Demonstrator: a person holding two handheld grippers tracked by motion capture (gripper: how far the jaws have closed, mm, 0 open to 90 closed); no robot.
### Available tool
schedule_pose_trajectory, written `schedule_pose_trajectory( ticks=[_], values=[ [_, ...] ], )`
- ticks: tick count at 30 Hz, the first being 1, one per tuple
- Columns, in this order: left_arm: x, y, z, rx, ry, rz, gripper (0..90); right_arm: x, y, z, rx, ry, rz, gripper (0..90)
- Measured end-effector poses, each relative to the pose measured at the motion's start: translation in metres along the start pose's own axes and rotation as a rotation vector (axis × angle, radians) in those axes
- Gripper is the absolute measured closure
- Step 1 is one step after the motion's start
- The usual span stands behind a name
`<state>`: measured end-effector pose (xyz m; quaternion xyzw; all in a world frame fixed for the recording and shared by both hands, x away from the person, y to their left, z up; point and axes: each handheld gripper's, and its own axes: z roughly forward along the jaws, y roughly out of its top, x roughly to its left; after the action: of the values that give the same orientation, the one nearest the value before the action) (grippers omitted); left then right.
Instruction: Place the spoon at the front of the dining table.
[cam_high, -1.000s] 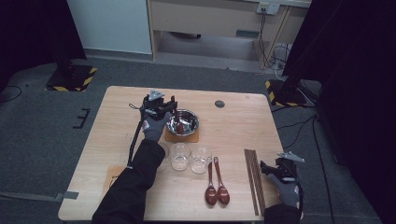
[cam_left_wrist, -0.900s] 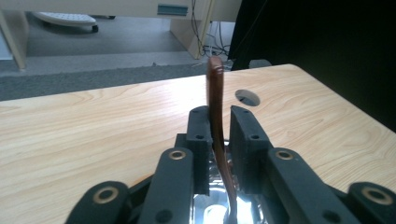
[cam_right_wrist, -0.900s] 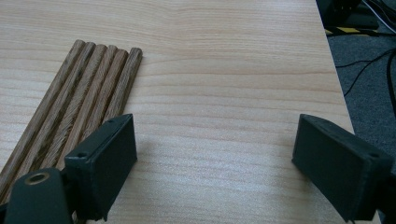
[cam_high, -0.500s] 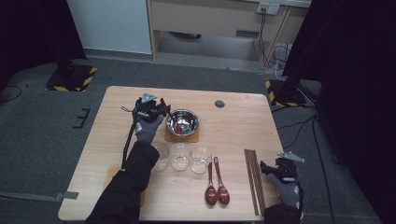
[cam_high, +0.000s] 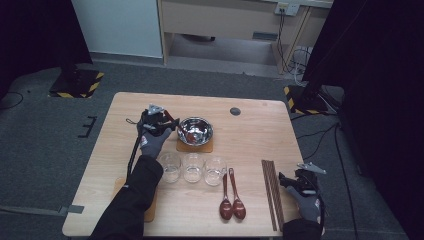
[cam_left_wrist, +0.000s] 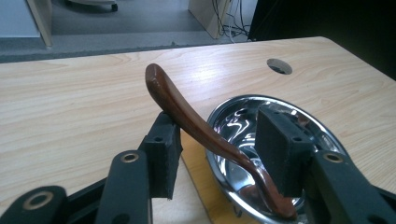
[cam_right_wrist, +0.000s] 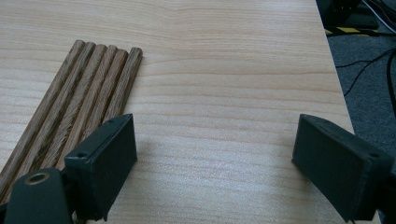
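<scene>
Brown and glossy, the curved wooden spoon is lying between the left gripper's black pads, its bowl resting inside the shiny round steel bowl on an orange mat; the jaws have just been opening and are no longer clamping it. Farther off, the right gripper is hovering wide open and empty beside dark wooden chopsticks on the pale wooden table.

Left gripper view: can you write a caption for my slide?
Left gripper, jaws just opening, around a brown spoon resting in a steel bowl.
</scene>
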<state>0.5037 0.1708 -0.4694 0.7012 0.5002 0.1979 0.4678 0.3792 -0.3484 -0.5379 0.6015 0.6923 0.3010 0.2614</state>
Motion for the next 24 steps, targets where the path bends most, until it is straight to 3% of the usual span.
schedule_pose_trajectory(
  ticks=[6, 24],
  values=[
    [0.005, -0.011, -0.004, 0.025, -0.014, -0.014, 46.2, 0.000, 0.000, 0.000, 0.000, 0.000, -0.001, 13.5],
    [0.007, -0.034, -0.022, 0.077, -0.046, 0.031, 38.5, 0.000, 0.000, 0.000, 0.000, -0.002, 0.000, 13.4]
  ],
)
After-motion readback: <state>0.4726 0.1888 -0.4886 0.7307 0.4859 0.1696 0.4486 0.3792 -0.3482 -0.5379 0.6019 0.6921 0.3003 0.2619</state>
